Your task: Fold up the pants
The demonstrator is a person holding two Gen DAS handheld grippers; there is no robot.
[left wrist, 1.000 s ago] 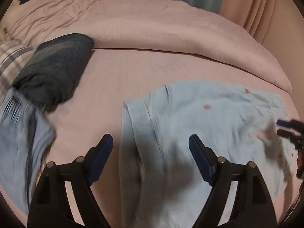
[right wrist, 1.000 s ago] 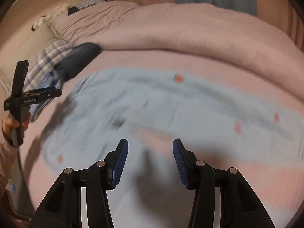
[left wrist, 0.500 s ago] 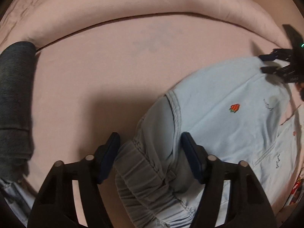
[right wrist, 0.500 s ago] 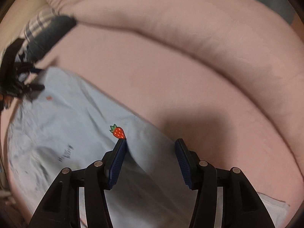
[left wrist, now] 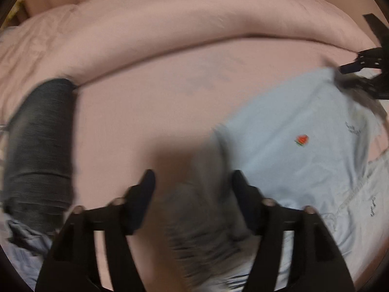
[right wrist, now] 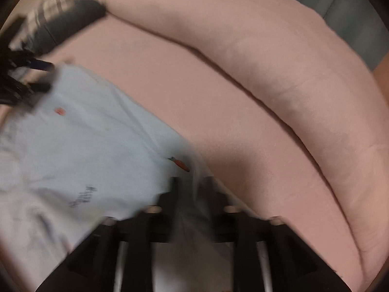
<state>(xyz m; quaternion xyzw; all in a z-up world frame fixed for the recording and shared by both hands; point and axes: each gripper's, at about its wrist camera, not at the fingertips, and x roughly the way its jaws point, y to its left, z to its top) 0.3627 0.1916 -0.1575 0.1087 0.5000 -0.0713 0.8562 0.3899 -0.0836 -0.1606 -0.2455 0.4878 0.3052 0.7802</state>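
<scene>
Light blue pants with small red strawberry prints lie spread on the pink bed. In the left wrist view my left gripper is open, its fingers on either side of the bunched elastic waistband. In the right wrist view my right gripper has closed on the pants' edge, with cloth pinched between the jaws. The pants stretch away to the left toward the other gripper. Both views are blurred by motion.
A rolled pink duvet runs across the back of the bed. A folded dark garment lies at the left, with striped blue cloth below it. A plaid pillow sits at the far left.
My right gripper has narrowed from open to shut on the pants' edge. My left gripper stays open over the waistband and has shifted slightly. Both views have turned blurry.
</scene>
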